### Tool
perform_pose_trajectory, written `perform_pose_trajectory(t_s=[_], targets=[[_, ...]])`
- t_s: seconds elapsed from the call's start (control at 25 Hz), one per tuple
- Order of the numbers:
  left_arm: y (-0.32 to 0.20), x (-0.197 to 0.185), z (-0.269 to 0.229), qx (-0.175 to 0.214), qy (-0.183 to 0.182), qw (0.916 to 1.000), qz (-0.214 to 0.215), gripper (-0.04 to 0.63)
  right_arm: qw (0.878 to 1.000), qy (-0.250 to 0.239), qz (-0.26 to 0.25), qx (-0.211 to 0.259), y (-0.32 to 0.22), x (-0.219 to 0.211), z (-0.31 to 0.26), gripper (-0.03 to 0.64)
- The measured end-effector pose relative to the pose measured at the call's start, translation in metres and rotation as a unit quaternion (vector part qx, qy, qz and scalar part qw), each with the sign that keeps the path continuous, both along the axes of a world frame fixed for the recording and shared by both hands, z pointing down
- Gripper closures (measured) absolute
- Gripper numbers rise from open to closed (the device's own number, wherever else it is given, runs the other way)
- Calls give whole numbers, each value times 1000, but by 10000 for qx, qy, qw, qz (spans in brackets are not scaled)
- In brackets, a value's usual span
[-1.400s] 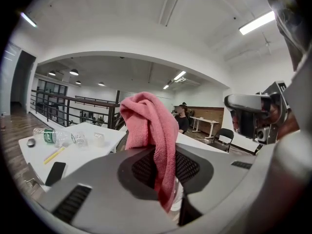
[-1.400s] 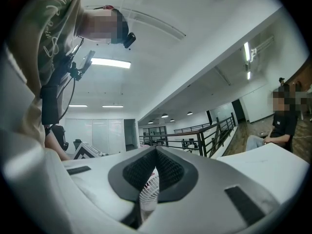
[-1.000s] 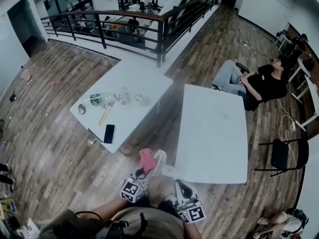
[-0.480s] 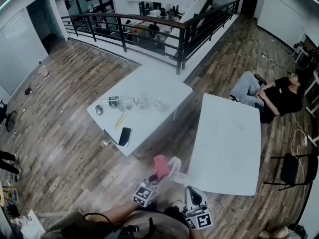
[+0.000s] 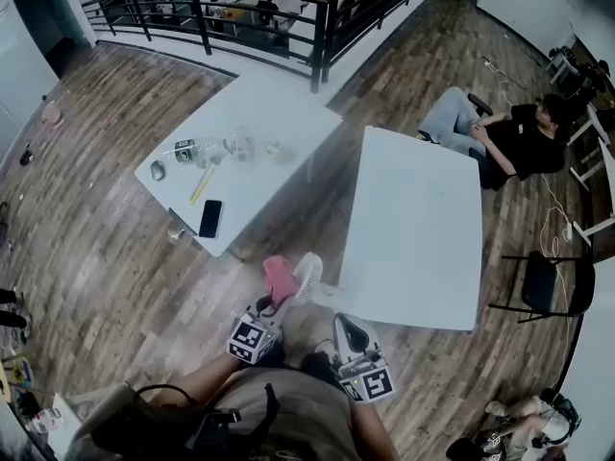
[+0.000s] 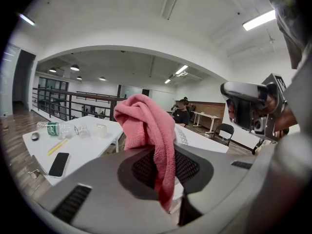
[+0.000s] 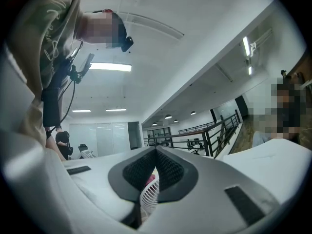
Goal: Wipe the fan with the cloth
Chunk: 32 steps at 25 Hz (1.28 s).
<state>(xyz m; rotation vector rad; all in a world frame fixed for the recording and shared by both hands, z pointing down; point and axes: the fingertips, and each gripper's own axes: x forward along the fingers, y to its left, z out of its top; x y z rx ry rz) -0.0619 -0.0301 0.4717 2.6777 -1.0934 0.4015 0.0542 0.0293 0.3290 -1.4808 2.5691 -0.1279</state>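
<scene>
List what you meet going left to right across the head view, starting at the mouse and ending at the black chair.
mouse → phone → pink cloth → fan → white table on the right → black chair. The seated person is left out because they overlap the table and the chair.

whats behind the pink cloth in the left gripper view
Only an edge of the white fan shows beside the pink cloth; the rest of the fan is covered, so whether they touch can't be seen.
</scene>
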Motion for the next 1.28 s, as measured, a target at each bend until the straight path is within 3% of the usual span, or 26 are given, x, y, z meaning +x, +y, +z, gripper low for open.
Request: perform_pose_trajectory(t_s=[0.28,0.6,1.28], targets=[[2,-8,18,-97,-134,9999,-18,518,10000,-62,-18,-32,-1,0,2,615],[1,-16,39,-113,9,9999,58,522,9999,33,-2,-135,-1,-2,10,615],[-11,-15,91,-283,-637,9962,518,522,9992,200,99,-340,4,-4,19,615]])
